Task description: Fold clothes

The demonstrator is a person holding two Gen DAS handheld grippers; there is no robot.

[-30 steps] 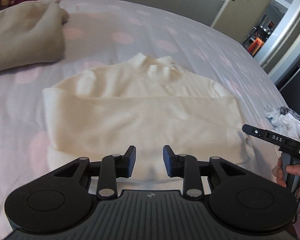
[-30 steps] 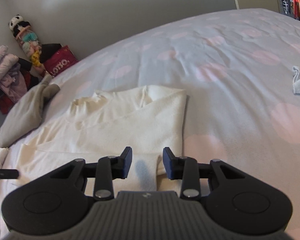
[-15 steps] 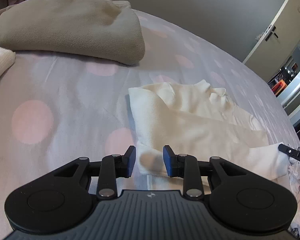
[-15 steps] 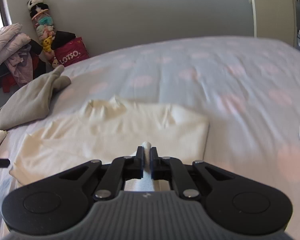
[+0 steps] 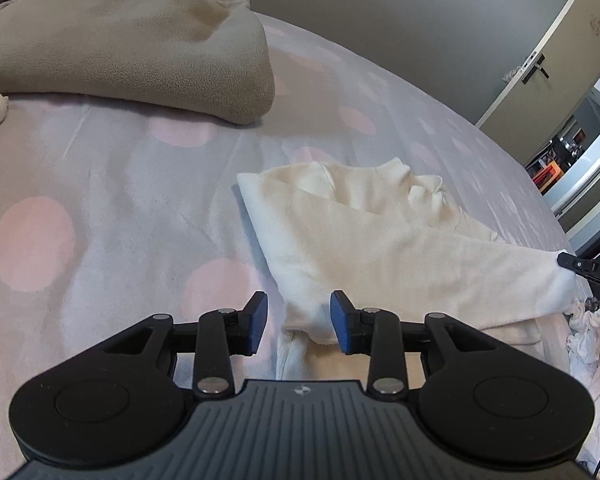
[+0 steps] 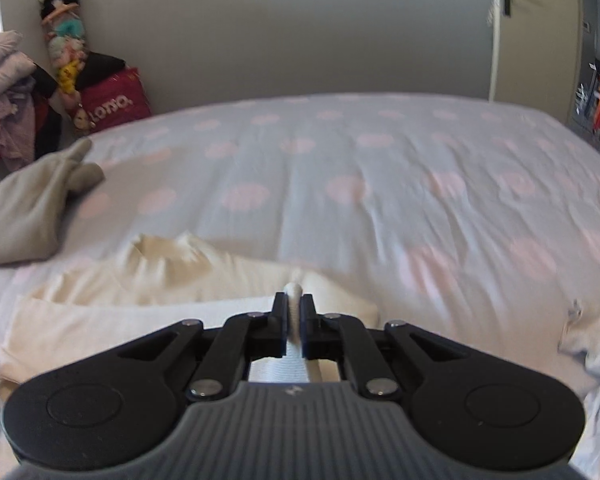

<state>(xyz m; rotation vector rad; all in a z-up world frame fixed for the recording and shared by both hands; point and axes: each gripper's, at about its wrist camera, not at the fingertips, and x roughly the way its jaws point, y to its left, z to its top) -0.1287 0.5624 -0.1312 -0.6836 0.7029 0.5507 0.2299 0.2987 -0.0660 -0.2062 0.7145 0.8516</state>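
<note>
Left wrist view: cream sweater (image 5: 400,248) lies on the dotted bed sheet (image 5: 100,184), long axis running from its 10 o'clock corner to the 3 o'clock edge. Near-left hem corner bunches right between the pads of the left gripper (image 5: 298,322), closer to the right pad; jaws have just been opening a little, stand apart, no clamp yet as far as I can tell. At 3 o'clock the right tool's tip meets the raised far corner. Beige blanket (image 5: 132,48) at 11 o'clock, well apart. Right wrist view: right gripper (image 6: 294,320) is closed tight on a pinch of sweater (image 6: 100,320), fold poking up at 12 o'clock; body trails toward 9 o'clock. Picture is blurred. Left hand is nearer the free corner; it needs to grab there.
</note>
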